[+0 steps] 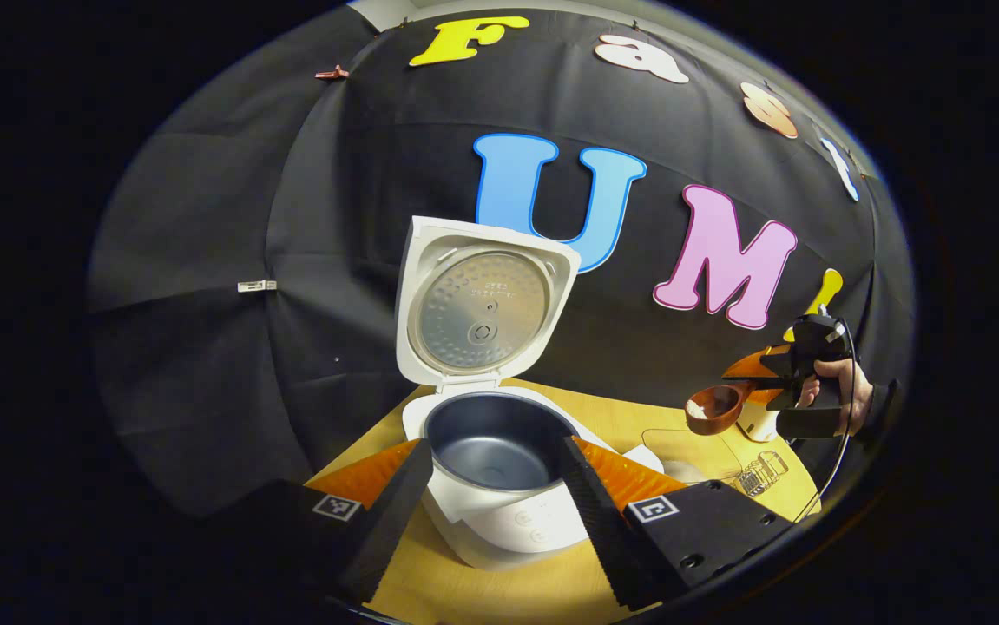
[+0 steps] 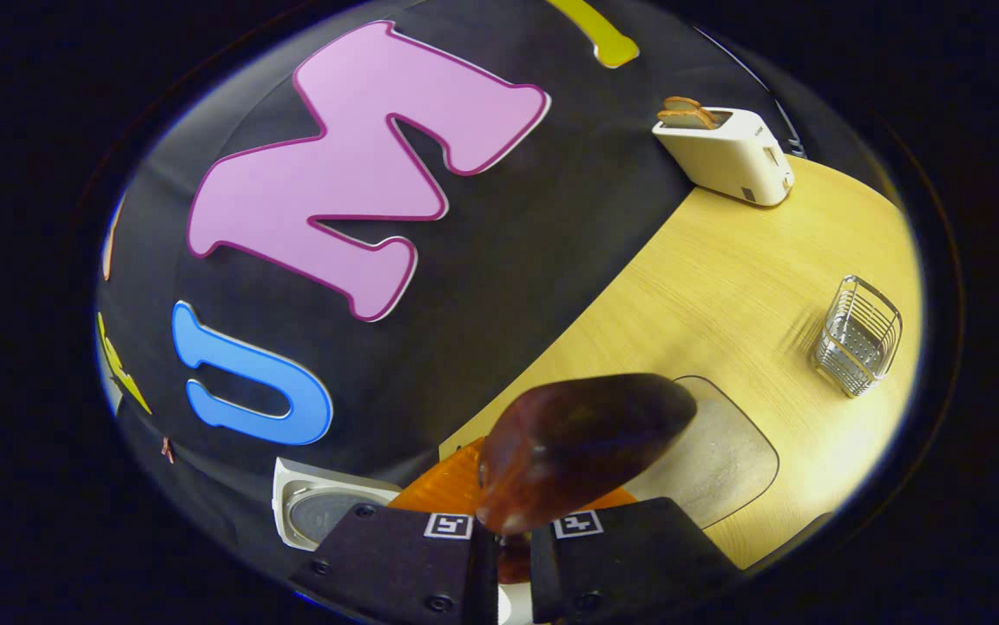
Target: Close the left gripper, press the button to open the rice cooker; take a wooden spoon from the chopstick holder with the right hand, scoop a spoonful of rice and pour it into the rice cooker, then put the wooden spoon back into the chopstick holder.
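up close, dark glossy wooden spoon (image 2: 581, 447)

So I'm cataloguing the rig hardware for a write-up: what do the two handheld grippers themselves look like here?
The left gripper has black blocky finger carriers, each bearing a square black-and-white marker tag, and its fingers show ribbed inner faces. The right gripper has the same black blocks with screws and two marker tags. In the left gripper view it appears as a black housing with a thin cable, in a hand.
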The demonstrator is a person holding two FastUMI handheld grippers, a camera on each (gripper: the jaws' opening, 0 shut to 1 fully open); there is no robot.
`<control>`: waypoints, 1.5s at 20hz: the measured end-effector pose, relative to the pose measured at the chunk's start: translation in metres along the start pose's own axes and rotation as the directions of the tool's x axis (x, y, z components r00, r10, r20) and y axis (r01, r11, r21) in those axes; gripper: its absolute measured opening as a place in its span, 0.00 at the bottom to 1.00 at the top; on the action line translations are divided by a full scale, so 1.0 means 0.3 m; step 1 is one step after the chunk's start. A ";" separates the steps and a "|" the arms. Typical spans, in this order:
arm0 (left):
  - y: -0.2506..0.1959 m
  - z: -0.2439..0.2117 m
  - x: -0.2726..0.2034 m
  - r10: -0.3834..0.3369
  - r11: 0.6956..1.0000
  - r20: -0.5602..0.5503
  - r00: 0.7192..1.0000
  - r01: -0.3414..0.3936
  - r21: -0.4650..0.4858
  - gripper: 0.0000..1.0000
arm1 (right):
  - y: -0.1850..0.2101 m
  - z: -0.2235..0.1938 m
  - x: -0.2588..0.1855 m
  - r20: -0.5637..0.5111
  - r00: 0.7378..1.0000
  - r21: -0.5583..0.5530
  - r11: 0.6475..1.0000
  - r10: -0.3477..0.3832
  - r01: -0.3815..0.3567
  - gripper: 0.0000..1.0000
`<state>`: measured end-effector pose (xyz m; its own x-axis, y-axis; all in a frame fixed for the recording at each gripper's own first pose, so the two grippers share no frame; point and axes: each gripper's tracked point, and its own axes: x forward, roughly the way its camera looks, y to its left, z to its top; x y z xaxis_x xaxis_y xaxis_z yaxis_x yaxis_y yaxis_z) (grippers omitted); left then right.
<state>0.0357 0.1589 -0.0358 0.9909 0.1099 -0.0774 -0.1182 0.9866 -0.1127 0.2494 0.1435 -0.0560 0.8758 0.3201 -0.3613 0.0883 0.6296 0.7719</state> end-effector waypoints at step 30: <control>0.358 -0.040 -0.163 0.260 0.964 0.014 0.965 -0.259 -0.066 0.95 | 0.551 -0.814 0.219 -0.279 0.940 -0.798 0.498 0.194 -0.340 0.06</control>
<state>-0.0263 0.2580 -0.0561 0.9268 0.3645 -0.0906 -0.3746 0.9144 -0.1535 0.2055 0.4415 -0.0799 0.7082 0.6208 -0.3361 -0.6320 0.7697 0.0900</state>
